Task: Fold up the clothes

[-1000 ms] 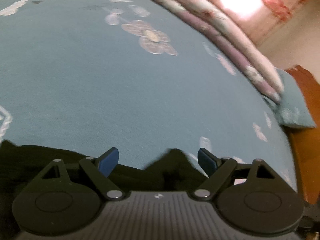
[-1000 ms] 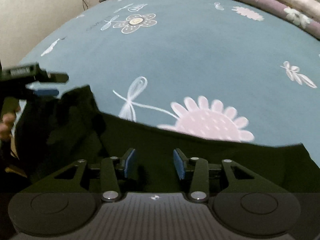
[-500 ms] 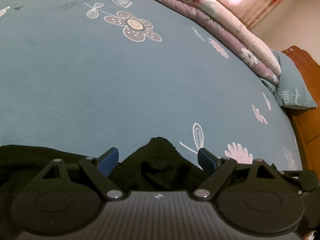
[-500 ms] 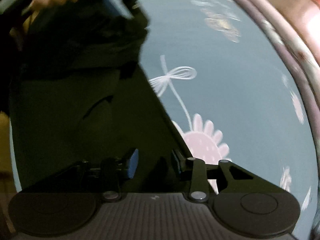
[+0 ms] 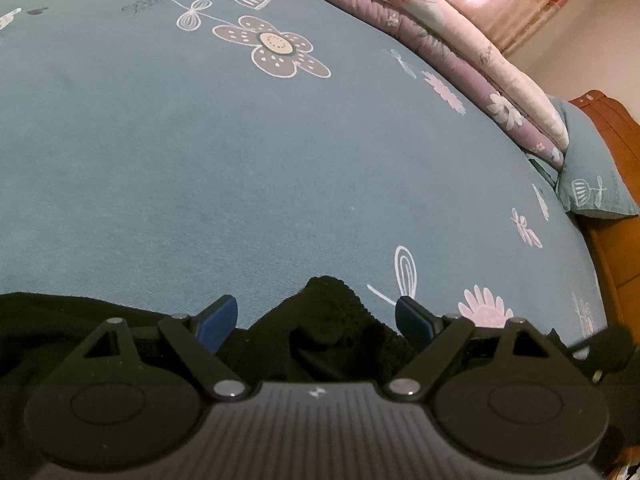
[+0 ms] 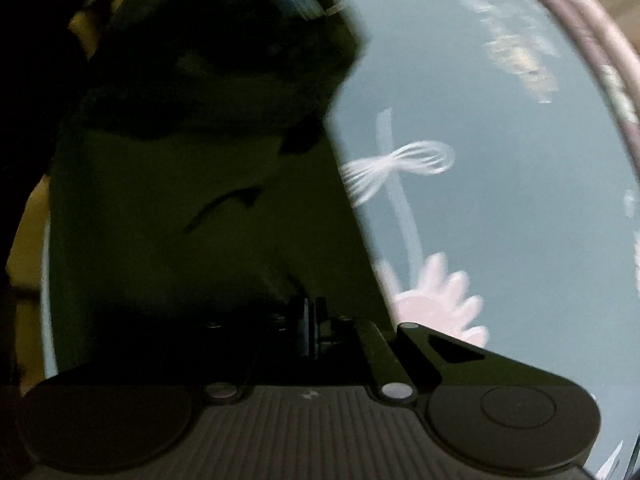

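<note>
Black garment (image 5: 332, 332) bunched at the near edge of the blue flowered bedsheet (image 5: 240, 168), ridge poking between the wide-spread left gripper (image 5: 316, 318), straight hem pinched in the closed right gripper (image 6: 310, 332), broad bare sheet beyond up to the folded quilt (image 5: 460, 40).

— What's the bed (image 5: 248, 168) covered in?
— Matt blue-grey cloth with a fine woven grain and flat printed flowers. The quilt (image 5: 448, 36) behind it is soft floral cloth, pink over mauve.
— And the garment (image 5: 332, 328)?
— Black cloth, matt; its raised edge looks ribbed, like knit. In the right wrist view it is blurred (image 6: 200, 220), so no texture shows.
— The left hand-held gripper (image 5: 316, 318)?
— Matt black plastic, ribbed on the body, with small shiny metal pins and smooth blue pads (image 5: 218, 316).
— The headboard (image 5: 616, 160)?
— Orange-brown wood, smooth with a slight sheen.
</note>
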`<move>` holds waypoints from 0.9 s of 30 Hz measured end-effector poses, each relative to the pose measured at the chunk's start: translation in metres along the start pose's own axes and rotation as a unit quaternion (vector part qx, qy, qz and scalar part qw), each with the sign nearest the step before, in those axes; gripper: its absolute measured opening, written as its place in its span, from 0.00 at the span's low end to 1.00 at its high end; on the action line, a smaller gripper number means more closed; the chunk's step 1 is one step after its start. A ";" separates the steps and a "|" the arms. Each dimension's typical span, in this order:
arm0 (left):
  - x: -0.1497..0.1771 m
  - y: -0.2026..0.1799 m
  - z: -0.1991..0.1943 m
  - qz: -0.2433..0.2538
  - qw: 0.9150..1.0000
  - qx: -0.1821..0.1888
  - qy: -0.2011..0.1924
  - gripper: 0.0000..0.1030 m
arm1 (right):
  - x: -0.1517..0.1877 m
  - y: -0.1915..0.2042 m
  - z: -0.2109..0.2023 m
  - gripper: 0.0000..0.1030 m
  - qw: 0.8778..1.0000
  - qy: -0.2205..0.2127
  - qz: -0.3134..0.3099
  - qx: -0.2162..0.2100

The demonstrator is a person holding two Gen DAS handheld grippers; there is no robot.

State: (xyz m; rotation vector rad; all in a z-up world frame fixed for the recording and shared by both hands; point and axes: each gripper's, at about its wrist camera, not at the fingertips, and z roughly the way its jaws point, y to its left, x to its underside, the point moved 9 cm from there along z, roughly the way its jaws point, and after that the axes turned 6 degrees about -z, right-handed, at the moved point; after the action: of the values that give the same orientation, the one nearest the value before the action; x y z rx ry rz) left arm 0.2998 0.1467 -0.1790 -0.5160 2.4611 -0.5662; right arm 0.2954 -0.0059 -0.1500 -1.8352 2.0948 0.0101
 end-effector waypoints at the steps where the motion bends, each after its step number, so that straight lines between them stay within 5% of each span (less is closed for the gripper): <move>1: 0.000 0.000 0.000 0.000 1.000 0.000 0.000 0.84 | -0.003 -0.008 -0.003 0.03 1.000 -0.015 0.019 0.009; 10: 0.000 0.000 0.001 -0.001 1.000 -0.004 0.001 0.84 | -0.002 -0.017 0.019 0.06 0.995 -0.029 0.085 0.030; 18: -0.002 0.002 -0.001 -0.007 1.000 0.002 -0.002 0.84 | 0.019 -0.026 -0.049 0.16 0.977 -0.085 0.182 0.076; 27: 0.002 -0.005 -0.005 0.001 1.000 0.010 -0.002 0.84 | 0.044 0.114 -0.058 0.16 0.990 -0.057 0.125 0.027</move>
State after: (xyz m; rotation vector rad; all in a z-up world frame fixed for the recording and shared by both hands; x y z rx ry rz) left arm 0.2966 0.1436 -0.1733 -0.5071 2.4489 -0.5875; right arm 0.1666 -0.0441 -0.1328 -1.4956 2.2056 0.1170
